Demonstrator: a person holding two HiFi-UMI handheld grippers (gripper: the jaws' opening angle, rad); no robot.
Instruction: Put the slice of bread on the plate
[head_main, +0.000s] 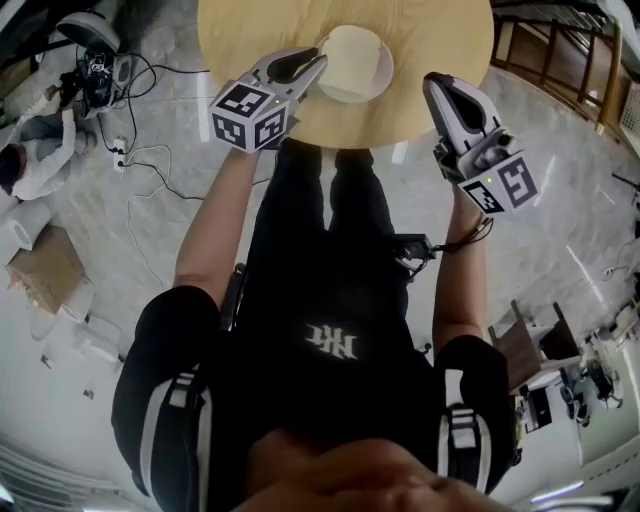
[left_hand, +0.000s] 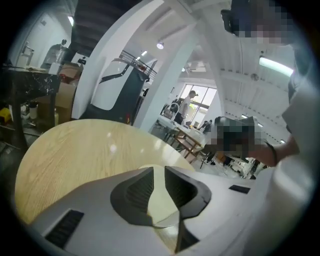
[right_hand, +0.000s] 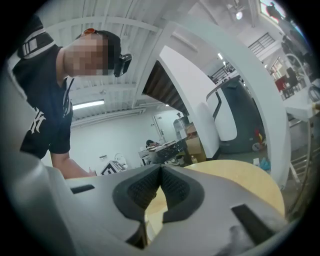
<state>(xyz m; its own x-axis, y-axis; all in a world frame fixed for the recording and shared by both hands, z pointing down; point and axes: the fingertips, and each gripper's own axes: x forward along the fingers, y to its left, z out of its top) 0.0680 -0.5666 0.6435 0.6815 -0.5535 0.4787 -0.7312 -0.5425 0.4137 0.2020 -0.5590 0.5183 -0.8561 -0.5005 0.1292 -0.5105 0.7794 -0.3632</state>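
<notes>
A pale slice of bread (head_main: 350, 55) lies flat on a white plate (head_main: 381, 82) near the front edge of the round wooden table (head_main: 440, 30). My left gripper (head_main: 320, 62) hovers at the plate's left rim, and its jaws stand apart with nothing between them. In the left gripper view the gap of the left gripper (left_hand: 159, 171) shows only the pale plate (left_hand: 161, 202) below. My right gripper (head_main: 433, 80) hangs over the table's right front edge, apart from the plate. In the right gripper view the tips of the right gripper (right_hand: 160, 167) meet with nothing held.
The table (left_hand: 75, 150) stretches away to the left of the plate. On the floor lie cables (head_main: 150, 160) and a cardboard box (head_main: 45, 265) at the left. A wooden railing (head_main: 560, 50) is at the upper right and a small stool (head_main: 530, 340) at the right.
</notes>
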